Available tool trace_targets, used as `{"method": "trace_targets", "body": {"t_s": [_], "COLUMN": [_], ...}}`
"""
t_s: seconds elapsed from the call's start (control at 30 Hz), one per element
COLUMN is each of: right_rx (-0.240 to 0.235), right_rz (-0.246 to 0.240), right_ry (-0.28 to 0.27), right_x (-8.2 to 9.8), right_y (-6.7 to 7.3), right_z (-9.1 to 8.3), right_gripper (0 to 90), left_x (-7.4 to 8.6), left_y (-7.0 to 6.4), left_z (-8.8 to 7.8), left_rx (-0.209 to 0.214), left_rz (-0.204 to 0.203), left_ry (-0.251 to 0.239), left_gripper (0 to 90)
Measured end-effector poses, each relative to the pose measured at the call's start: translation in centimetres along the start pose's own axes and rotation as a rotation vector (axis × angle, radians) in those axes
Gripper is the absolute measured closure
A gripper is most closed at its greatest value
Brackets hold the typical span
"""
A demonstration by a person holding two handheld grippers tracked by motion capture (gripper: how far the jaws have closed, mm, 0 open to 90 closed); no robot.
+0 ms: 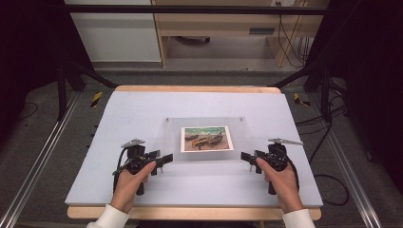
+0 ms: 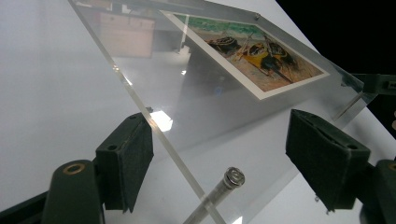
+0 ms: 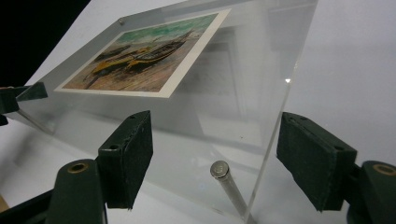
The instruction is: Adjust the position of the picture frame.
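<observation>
High view: both tongs [image 1: 167, 158] [image 1: 244, 156] open at the acrylic frame [image 1: 204, 124]; gripper views: steel corner pins [image 2: 232, 178].

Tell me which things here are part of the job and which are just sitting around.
Part of the job:
- clear acrylic frame
- boat picture inside it
- metal standoff pin at its near corner
- left tool, open
- right tool, open

Just around:
- white table mat
- wooden cabinet behind the table
- cables on the floor
</observation>
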State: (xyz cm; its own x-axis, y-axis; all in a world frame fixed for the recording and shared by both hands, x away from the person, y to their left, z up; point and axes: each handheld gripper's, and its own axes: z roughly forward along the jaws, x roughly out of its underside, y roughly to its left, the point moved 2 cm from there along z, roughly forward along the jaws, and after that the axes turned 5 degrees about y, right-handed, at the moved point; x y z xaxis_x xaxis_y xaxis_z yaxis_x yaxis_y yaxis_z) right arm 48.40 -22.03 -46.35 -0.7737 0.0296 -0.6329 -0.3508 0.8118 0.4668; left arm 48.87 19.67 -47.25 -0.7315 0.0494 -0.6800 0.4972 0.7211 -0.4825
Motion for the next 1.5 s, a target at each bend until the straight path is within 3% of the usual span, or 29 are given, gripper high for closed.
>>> {"method": "trace_targets", "body": {"t_s": [0.1,0.6,0.8,1.0,1.5], "right_rx": [-0.02,-0.014,-0.001,0.003,0.033], "right_rz": [0.007,-0.005,0.0,0.0,-0.081], "right_ry": [0.005,0.01,0.004,-0.005,-0.036], "right_x": [0.1,-0.1,-0.1,-0.2,0.5], "right_y": [0.1,0.1,0.2,0.4,1.2], "right_z": [0.2,0.3,0.3,0.6,0.0], "right_gripper": [26.8,27.1,28.0,28.2,28.8], "left_x": [0.0,-0.2,-0.7,-1.2,-0.9], "left_y": [0.0,0.1,0.2,0.5,-0.2], "left_z": [0.0,0.0,-0.1,0.0,-0.6], "left_rx": [0.0,0.006,-0.009,-0.028,-0.068], "left_rz": [0.0,0.006,0.019,0.021,0.092], "left_ry": [0.0,0.012,0.041,0.037,0.022], "left_gripper": [22.8,23.3,23.5,23.8,26.4]}}
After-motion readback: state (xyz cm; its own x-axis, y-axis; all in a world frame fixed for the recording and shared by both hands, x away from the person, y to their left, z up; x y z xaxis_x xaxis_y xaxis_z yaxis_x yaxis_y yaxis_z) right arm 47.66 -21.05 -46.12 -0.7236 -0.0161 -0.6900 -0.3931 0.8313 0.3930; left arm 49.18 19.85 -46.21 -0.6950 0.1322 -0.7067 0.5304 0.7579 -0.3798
